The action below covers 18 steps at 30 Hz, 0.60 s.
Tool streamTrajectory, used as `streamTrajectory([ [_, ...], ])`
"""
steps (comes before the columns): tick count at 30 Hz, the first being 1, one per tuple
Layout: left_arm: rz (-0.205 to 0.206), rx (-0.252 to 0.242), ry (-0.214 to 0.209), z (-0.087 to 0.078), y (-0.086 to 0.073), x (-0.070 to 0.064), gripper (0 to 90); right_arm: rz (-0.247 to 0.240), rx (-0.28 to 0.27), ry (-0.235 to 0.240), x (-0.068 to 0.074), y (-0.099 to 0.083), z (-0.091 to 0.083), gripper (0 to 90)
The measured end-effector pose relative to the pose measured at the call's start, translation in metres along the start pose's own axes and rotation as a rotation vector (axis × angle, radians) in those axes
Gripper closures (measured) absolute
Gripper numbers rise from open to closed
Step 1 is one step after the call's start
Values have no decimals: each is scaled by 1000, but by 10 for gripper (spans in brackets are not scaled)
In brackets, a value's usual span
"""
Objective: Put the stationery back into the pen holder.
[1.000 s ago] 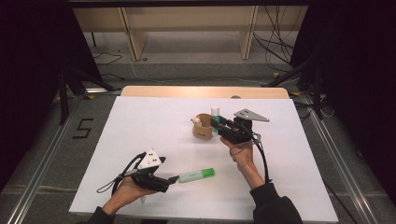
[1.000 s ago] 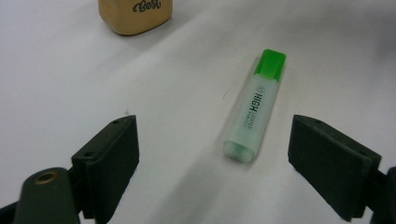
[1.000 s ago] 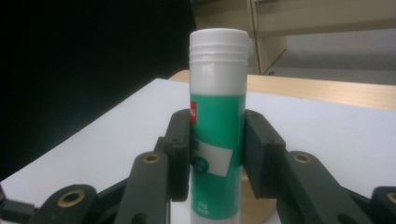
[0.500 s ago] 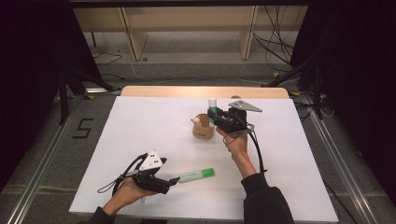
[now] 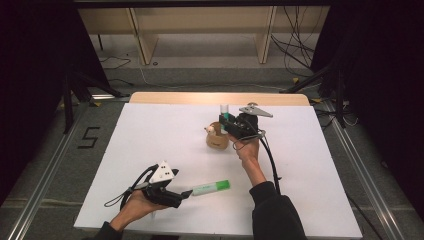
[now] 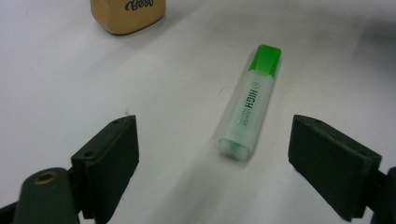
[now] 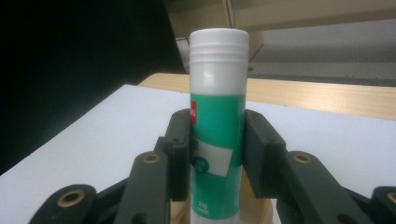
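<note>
My right gripper [image 5: 231, 124] is shut on a green and white glue stick [image 5: 224, 110], held upright just above a tan holder [image 5: 217, 140] near the table's middle back. The right gripper view has the glue stick [image 7: 217, 116] clamped between both jaws, with the holder's rim [image 7: 264, 213] below it. A green highlighter [image 5: 211, 188] lies flat near the front edge. My left gripper [image 5: 184, 194] rests open at its left end. In the left gripper view the highlighter [image 6: 252, 100] lies between the spread jaws without touching them, and the tan holder [image 6: 128, 14] stands farther off.
The white table top [image 5: 150, 135] ends in a wooden strip [image 5: 220, 98] at the back. Something small and white [image 5: 213, 129] sticks out of the holder. Cables trail from both grippers, and shelving stands on the floor beyond the table.
My right gripper has carried the glue stick a little left and back, to above the tan holder. The left gripper and the highlighter have stayed put.
</note>
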<state>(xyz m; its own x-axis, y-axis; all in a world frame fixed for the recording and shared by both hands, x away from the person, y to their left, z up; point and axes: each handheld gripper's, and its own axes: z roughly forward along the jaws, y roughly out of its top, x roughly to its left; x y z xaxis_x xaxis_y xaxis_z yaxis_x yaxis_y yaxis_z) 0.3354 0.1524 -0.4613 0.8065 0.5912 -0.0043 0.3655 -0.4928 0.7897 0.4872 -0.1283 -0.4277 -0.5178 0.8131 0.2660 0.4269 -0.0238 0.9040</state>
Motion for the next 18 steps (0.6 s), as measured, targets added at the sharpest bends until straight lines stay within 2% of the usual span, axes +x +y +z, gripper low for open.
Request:
streamTrajectory([
  [18, 7, 10, -6, 1, 0, -1, 160, 3, 16, -27, 0, -7, 14, 659],
])
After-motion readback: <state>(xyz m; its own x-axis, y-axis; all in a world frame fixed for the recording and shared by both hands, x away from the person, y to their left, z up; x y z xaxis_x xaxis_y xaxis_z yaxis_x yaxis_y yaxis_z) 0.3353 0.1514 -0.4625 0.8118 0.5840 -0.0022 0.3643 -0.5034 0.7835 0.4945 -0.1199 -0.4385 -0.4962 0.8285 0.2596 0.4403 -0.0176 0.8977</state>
